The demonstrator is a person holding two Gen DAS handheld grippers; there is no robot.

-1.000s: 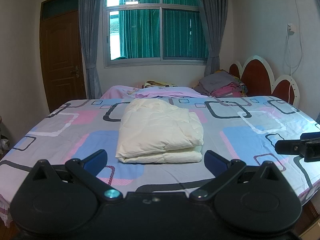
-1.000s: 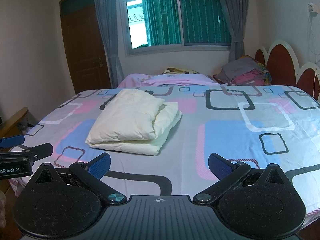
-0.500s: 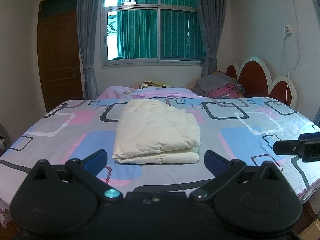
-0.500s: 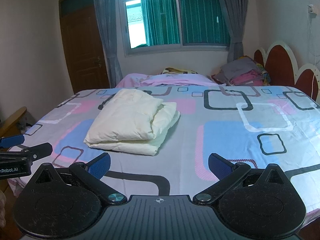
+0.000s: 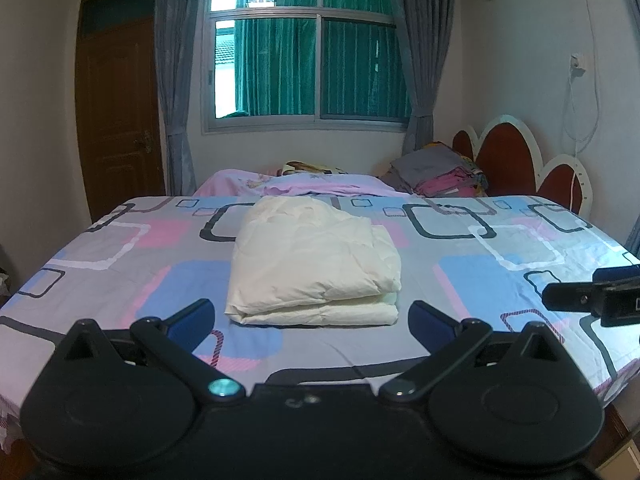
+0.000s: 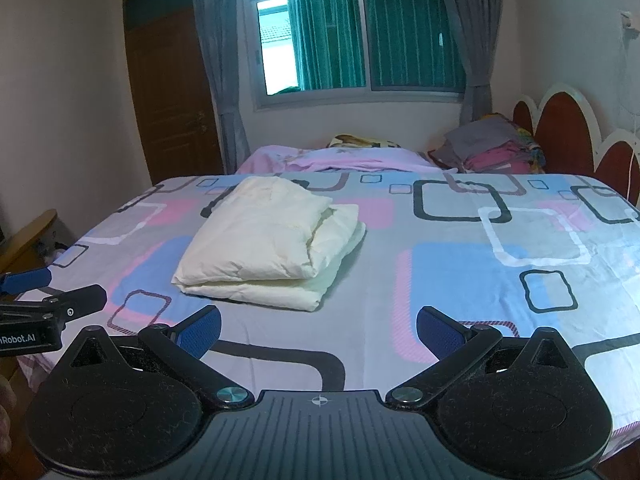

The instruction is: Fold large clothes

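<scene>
A cream padded garment (image 5: 312, 264) lies folded in a thick stack on the patterned bedsheet (image 5: 500, 248); it also shows in the right wrist view (image 6: 268, 240), left of centre. My left gripper (image 5: 312, 326) is open and empty, held off the near edge of the bed, just short of the garment. My right gripper (image 6: 318, 330) is open and empty, to the right of the left one and a little back from the garment. Each gripper shows at the edge of the other's view: the right gripper (image 5: 592, 300), the left gripper (image 6: 48, 304).
A pink quilt (image 5: 320, 186) and a pile of folded clothes (image 5: 440, 174) lie at the far side of the bed by the red headboard (image 5: 504, 160). A window with curtains (image 5: 308, 48) and a wooden door (image 5: 120, 120) stand behind.
Both grippers have drifted slightly, with the left view shifting a little; the garment sits a touch more to the left in it. Both stay open and empty.
</scene>
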